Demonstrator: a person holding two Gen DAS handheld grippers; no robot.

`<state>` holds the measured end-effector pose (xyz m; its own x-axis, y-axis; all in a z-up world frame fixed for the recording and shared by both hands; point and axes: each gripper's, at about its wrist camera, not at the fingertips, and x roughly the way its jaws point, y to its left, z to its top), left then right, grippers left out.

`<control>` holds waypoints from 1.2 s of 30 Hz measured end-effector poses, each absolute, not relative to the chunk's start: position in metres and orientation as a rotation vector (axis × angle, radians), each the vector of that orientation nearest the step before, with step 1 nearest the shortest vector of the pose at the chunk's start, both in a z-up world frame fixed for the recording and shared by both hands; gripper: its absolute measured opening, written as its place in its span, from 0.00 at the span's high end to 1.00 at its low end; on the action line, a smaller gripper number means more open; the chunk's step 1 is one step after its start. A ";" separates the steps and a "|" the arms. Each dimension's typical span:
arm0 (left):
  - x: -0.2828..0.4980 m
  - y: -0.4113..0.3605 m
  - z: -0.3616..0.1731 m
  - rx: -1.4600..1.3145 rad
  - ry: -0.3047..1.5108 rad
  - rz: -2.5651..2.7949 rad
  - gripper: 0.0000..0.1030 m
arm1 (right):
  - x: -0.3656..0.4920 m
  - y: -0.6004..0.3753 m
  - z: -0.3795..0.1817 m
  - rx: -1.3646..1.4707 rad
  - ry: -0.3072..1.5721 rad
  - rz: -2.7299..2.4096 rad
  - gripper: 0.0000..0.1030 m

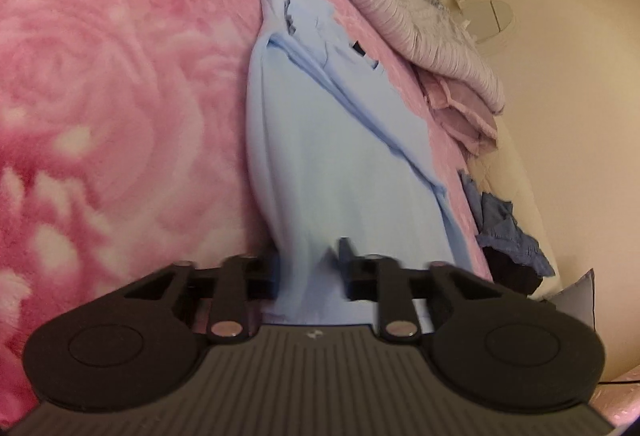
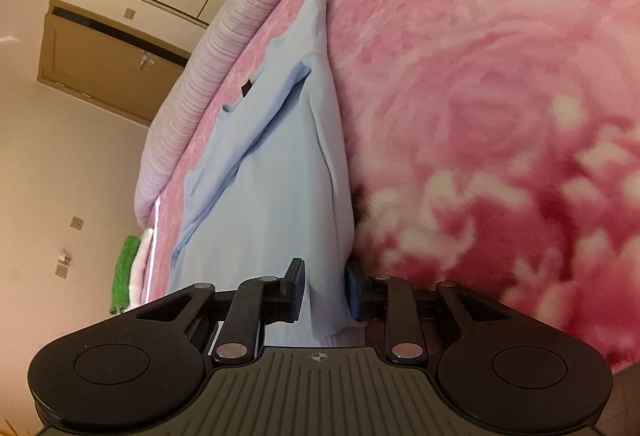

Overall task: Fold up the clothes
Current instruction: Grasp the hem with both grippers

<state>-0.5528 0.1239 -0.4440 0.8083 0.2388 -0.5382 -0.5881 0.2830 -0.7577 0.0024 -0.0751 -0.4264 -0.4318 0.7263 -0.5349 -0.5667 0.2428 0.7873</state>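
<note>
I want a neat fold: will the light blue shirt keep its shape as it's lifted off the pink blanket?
Probably not. The light blue shirt sags and creases between the left tool and right tool, so it looks floppy and light. The plush pink blanket may drag at it.

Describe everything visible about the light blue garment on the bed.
The light blue garment is soft, plain cloth, folded lengthwise into a long narrow shape with diagonal creases and small dark tabs near its far end. It lies stretched across the pink rose-patterned blanket, its near end lifted. The left hand-held gripper and right hand-held gripper each pinch that near edge between their fingers. Its far end tapers to a point near the striped bolster.
</note>
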 end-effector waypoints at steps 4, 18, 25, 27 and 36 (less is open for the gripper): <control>-0.566 0.117 -0.450 -1.177 0.318 0.575 0.93 | 0.004 -0.085 -0.427 0.153 1.407 1.457 0.85; -0.589 0.108 -0.431 -1.136 0.278 0.588 0.99 | -0.013 -0.098 -0.392 0.060 1.288 1.413 0.96; -0.608 0.087 -0.417 -1.100 0.260 0.569 0.99 | -0.033 -0.115 -0.367 0.034 1.245 1.441 0.97; -0.616 0.076 -0.412 -1.094 0.252 0.561 0.99 | -0.038 -0.124 -0.364 0.043 1.246 1.444 0.97; -0.661 0.011 -0.401 -1.113 0.210 0.542 0.99 | -0.069 -0.198 -0.354 0.085 1.278 1.447 0.97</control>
